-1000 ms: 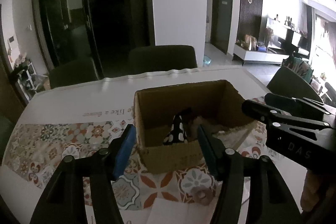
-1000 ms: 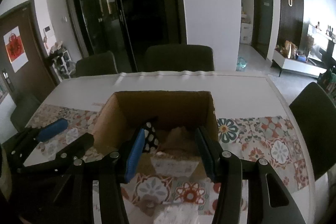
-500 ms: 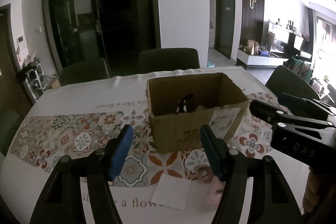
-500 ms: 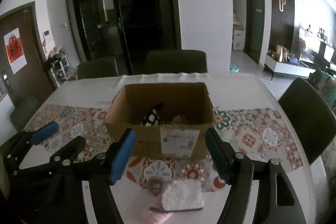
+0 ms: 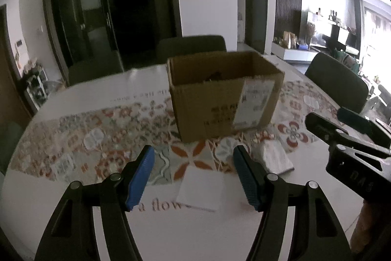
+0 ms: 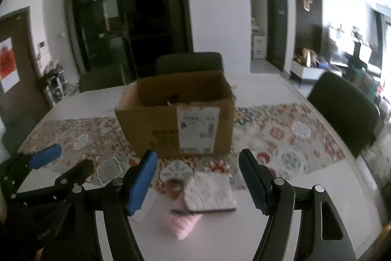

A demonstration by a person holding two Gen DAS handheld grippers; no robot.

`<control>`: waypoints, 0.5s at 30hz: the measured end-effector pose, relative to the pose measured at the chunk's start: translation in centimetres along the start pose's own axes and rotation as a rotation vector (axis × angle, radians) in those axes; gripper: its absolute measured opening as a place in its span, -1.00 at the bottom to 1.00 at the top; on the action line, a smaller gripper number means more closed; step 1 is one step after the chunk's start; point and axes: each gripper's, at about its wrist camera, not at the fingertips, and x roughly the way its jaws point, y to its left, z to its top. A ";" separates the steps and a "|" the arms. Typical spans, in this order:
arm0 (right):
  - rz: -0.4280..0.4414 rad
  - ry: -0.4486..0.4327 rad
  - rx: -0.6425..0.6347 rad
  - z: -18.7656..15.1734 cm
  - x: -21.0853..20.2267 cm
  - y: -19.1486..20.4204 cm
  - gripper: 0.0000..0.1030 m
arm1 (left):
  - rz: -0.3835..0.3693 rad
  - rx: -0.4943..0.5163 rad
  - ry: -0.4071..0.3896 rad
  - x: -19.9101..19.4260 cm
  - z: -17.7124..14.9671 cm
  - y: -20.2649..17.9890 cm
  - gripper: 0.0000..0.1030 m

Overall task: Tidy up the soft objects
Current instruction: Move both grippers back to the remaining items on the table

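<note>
Both grippers, left (image 5: pixel 193 173) and right (image 6: pixel 198 179), gaped wide, empty; white cloth (image 6: pixel 210 191) at 6 o'clock from box (image 6: pixel 176 116) looked light, floppy; pinch its near edge.

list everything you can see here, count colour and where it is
cardboard box: one, brown, open top, on the patterned runner mid-table, white label on its near side
dark item in the box: one, only partly visible above the rim
patterned runner: one, orange, teal and cream, across the table
table: one, white
white folded cloth: one, white, on the table in front of the box
pink cloth: one, pink, partly under the white one
white paper: one, white, flat on the table
chairs: at least three, dark, around the table
left tool: one, black with blue pads, open, empty
right tool: one, black with blue pads, open, empty
</note>
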 end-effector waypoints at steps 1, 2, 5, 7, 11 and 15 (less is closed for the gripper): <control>-0.010 0.002 0.018 -0.6 -0.1 -0.2 0.37 | -0.011 -0.007 0.011 0.3 -0.5 0.1 0.28; -0.015 0.004 0.031 -1.1 0.0 -0.3 0.37 | -0.017 -0.008 0.019 0.5 -0.9 0.1 0.28; -0.031 0.018 0.046 -2.8 0.1 -0.1 0.36 | -0.024 0.000 0.047 1.4 -2.1 0.2 0.28; -0.036 0.037 0.058 -3.8 0.4 0.1 0.36 | -0.037 -0.007 0.063 1.8 -2.8 0.5 0.28; -0.018 0.094 0.098 -5.8 1.2 0.5 0.36 | -0.064 -0.004 0.080 2.8 -4.2 1.0 0.28; -0.023 0.108 0.107 -7.2 1.6 1.4 0.36 | -0.096 -0.011 0.088 3.5 -5.3 1.8 0.28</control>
